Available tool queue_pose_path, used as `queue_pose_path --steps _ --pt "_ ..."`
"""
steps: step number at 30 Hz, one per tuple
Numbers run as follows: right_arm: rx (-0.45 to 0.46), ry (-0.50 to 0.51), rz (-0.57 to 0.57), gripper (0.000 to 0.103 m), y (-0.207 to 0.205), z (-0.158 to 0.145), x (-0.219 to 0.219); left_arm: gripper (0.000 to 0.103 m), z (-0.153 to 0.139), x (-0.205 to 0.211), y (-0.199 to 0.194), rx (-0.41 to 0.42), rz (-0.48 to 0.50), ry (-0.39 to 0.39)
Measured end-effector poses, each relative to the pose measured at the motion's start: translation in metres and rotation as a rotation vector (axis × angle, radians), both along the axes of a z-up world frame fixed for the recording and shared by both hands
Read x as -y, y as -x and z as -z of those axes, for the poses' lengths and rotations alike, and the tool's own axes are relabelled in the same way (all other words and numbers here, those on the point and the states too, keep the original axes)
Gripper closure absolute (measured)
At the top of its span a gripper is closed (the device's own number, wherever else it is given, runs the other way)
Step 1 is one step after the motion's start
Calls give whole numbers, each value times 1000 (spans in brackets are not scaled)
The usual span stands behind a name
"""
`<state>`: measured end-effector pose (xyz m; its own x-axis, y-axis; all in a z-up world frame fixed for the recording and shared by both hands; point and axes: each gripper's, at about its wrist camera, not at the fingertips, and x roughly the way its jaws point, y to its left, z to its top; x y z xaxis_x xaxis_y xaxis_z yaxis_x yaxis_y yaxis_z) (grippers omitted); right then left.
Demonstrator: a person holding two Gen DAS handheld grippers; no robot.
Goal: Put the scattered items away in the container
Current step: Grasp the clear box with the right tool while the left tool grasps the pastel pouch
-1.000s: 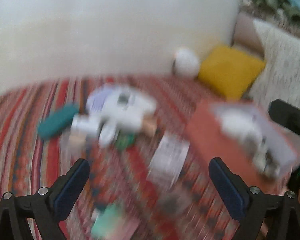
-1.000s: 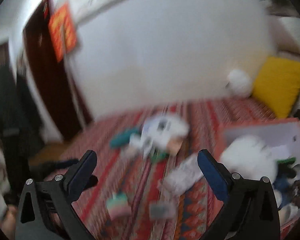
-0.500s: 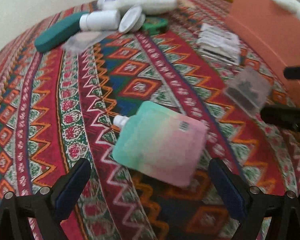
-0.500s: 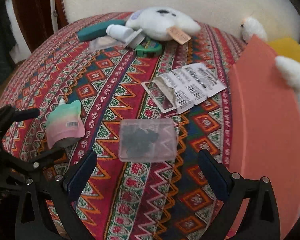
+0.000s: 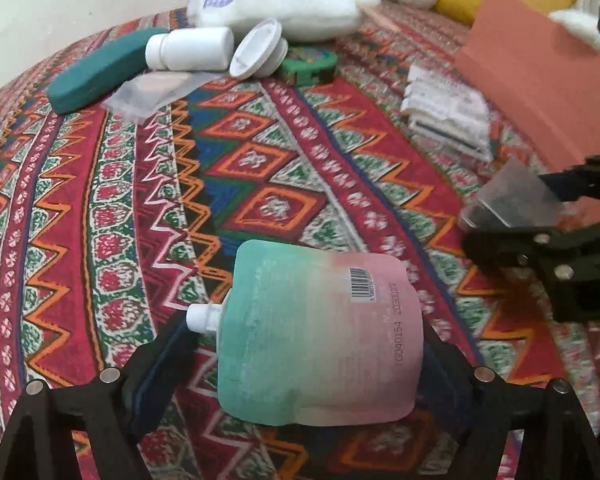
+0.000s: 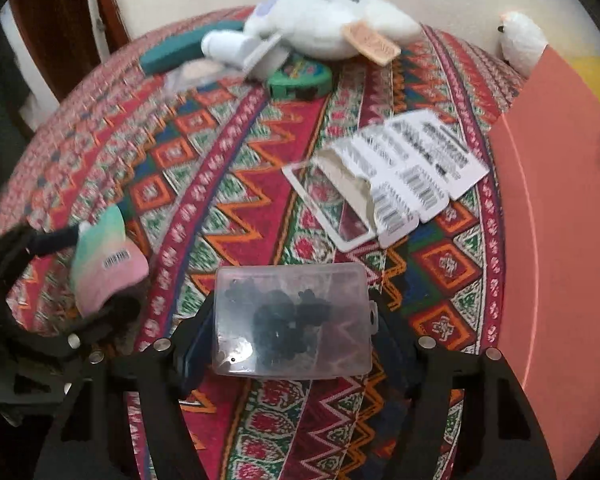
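A teal-to-pink spouted pouch lies on the patterned red bedspread. My left gripper is shut on the pouch, one finger against each side, and in the right wrist view the pouch looks pinched and tilted. A clear plastic box of small dark pieces sits between the fingers of my right gripper, which is shut on its two short ends. The orange container stands at the right, its wall beyond the right gripper.
At the far end lie a white plush, a white bottle, a teal case, a clear bag, a white lid and a green tape measure. Barcode-labelled packs lie near the container.
Both grippers came down from a raised, blurred view to the bedspread. The left closed in around the pouch and the right closed on the clear box.
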<state>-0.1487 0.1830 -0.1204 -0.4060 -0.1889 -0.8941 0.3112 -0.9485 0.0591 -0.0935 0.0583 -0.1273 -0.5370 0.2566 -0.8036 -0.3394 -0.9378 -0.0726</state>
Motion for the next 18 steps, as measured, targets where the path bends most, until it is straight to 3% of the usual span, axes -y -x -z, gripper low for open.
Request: queue_pose_path --steps 8,18 --pt "-142 112 4 30 -25 -57 -11 17 -64 -2 -34 -154 56 -128" --pt "-402 214 -17 30 -97 -153 -28 17 -152 -9 -90 -365 95 -213"
